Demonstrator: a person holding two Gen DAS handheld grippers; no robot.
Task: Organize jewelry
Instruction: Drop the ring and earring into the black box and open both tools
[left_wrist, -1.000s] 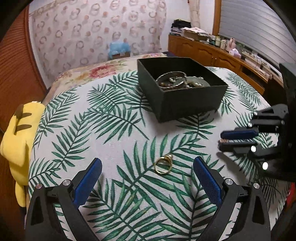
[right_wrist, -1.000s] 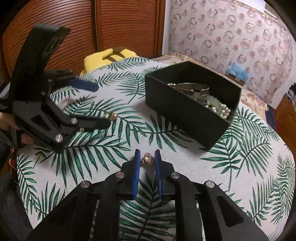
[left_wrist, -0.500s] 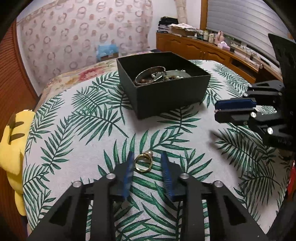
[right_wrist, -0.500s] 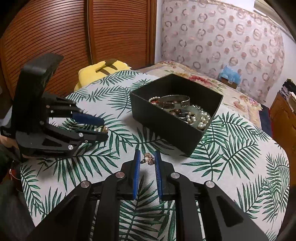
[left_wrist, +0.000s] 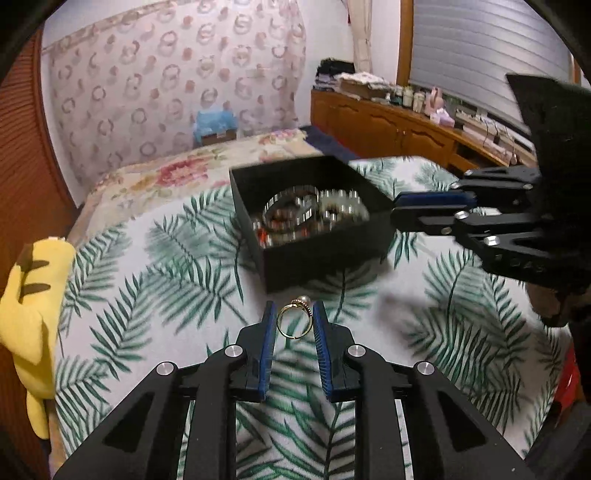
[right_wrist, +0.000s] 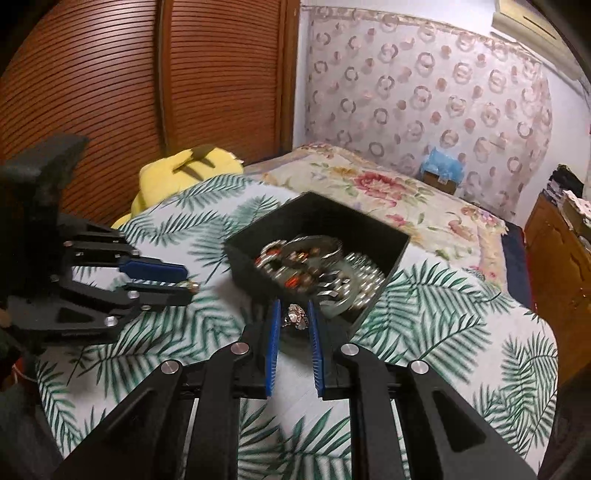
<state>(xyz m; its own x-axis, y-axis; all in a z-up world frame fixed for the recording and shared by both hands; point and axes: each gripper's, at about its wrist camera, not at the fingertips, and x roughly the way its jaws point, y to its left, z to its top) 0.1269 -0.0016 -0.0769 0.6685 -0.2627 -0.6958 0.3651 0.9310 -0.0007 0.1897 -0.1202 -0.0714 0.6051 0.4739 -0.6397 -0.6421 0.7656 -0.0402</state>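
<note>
My left gripper (left_wrist: 294, 322) is shut on a gold ring with a pearl (left_wrist: 294, 321) and holds it above the leaf-print cloth, just in front of the black jewelry box (left_wrist: 325, 254). My right gripper (right_wrist: 293, 318) is shut on a small jeweled ring (right_wrist: 294, 317) at the near rim of the same box (right_wrist: 258, 273). The box holds bangles and beads. In the left wrist view the right gripper (left_wrist: 397, 208) shows at the right, by the box's right corner. In the right wrist view the left gripper (right_wrist: 186, 281) shows at the left.
A leaf-print cloth (left_wrist: 166, 280) covers the round table. A yellow plush toy (left_wrist: 26, 310) hangs off its left edge. A floral bed (right_wrist: 388, 199) lies behind, with a wooden dresser (left_wrist: 406, 129) along the far wall and wooden slatted doors (right_wrist: 110, 92) on the left.
My left gripper closed on the gold ring, lifted it off the cloth and moved toward the box. My right gripper carried its ring up to the box's near rim.
</note>
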